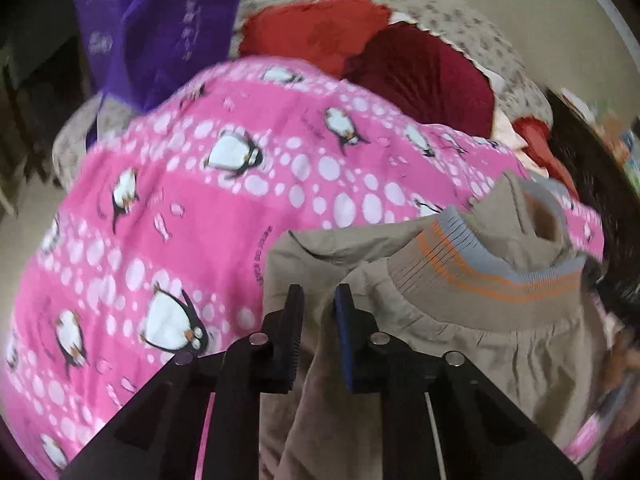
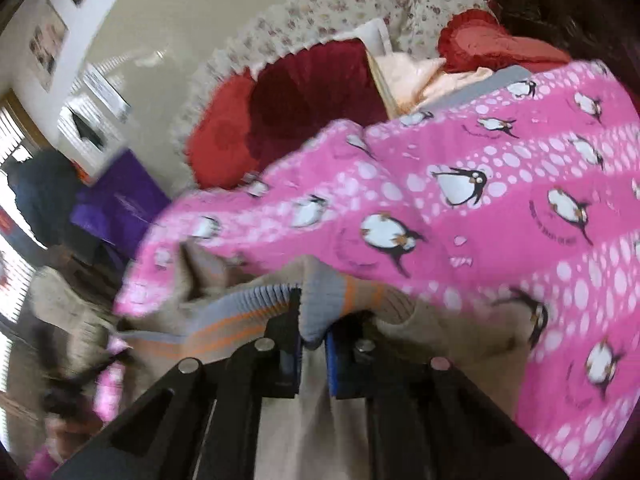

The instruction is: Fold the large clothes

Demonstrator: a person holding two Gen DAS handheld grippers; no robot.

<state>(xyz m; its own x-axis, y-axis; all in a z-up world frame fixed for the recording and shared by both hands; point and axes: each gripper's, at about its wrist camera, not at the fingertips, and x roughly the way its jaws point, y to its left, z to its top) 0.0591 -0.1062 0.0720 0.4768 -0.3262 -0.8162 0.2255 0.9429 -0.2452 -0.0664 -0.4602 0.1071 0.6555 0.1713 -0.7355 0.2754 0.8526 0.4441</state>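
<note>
1. Tongs first: the left tongs [image 1: 318,300] pinch a fold of the tan jacket [image 1: 460,320]; the right tongs [image 2: 313,312] clamp its striped hem [image 2: 320,304].
2. Jacket hangs between both, over the pink penguin sheet [image 1: 180,208] on the bed.
3. Judgement: keep both grips firm and level, pull the hem taut, then lay it flat on the sheet before folding.
4. Uneven tension risks a crooked crease.

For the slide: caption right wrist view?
Right gripper pinching the beige jacket's striped ribbed hem over a pink penguin-print blanket.
</note>
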